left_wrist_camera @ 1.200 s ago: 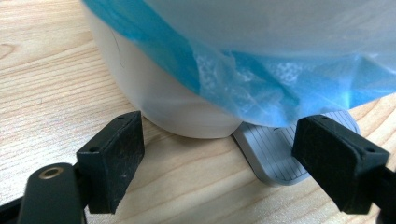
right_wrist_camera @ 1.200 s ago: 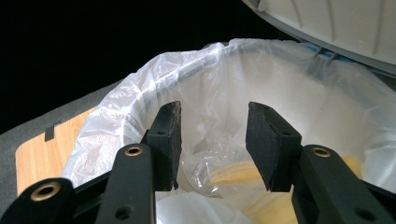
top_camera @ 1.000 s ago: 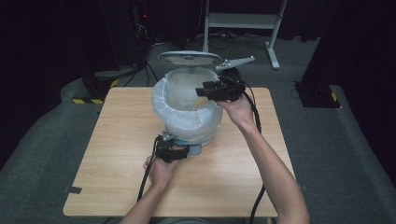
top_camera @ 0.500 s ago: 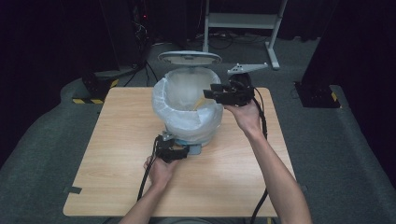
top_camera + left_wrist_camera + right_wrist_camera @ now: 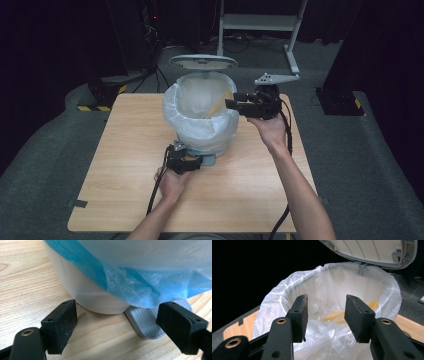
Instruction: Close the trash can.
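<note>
A white pedal bin (image 5: 200,125) lined with a pale plastic bag (image 5: 287,290) stands mid-table, its lid (image 5: 202,62) raised. A flat yellow-tan thing (image 5: 337,316) lies inside the bag. My right gripper (image 5: 232,104) hovers at the bin's right rim and points left across it. Its jaws (image 5: 325,315) are open, have just opened a little further, and hold nothing. My left gripper (image 5: 192,162) rests low on the table at the bin's front. It is open (image 5: 125,325), with one jaw over the grey ribbed pedal (image 5: 147,322) and the other beside the bin's base (image 5: 82,292).
The wooden table (image 5: 115,165) has bare room left, right and in front of the bin. Dark floor surrounds it, with a white metal stand (image 5: 260,22) and cables behind. Black cables trail from both grippers toward the near edge.
My right gripper has drawn back to the right, from above the bin's opening to just outside its right rim. The left hand and the raised lid have stayed put.
</note>
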`<action>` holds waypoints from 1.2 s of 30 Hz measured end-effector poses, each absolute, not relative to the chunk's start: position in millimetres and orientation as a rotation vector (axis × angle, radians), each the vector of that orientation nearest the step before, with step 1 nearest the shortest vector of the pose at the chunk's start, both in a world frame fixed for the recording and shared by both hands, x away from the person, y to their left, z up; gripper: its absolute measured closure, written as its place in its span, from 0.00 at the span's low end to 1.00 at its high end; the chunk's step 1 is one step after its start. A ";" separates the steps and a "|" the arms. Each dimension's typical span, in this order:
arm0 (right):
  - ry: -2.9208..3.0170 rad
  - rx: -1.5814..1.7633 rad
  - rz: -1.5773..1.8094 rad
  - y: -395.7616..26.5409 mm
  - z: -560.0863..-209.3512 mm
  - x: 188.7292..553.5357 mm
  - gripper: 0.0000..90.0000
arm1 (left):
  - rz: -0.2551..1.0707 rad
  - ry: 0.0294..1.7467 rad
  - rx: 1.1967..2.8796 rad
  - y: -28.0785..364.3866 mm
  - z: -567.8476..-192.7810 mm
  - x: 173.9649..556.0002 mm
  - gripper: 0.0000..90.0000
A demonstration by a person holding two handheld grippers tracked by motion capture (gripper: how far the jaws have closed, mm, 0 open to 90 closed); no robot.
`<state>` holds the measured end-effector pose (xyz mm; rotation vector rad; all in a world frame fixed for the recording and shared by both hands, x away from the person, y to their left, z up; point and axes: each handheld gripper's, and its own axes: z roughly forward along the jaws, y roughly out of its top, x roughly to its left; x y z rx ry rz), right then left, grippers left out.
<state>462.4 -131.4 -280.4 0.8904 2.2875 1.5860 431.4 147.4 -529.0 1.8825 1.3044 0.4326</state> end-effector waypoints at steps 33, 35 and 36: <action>2.150 0.958 1.694 -188.8 -303.2 438.9 0.59 | 0.436 1.301 1.888 147.6 -528.9 431.4 0.19; 2.147 0.968 1.698 -191.3 -306.3 438.0 0.59 | 0.436 1.301 1.888 147.7 -528.9 431.4 0.19; 2.144 0.972 1.701 -192.6 -307.9 437.5 0.59 | 0.436 1.301 1.888 147.7 -528.9 431.3 0.19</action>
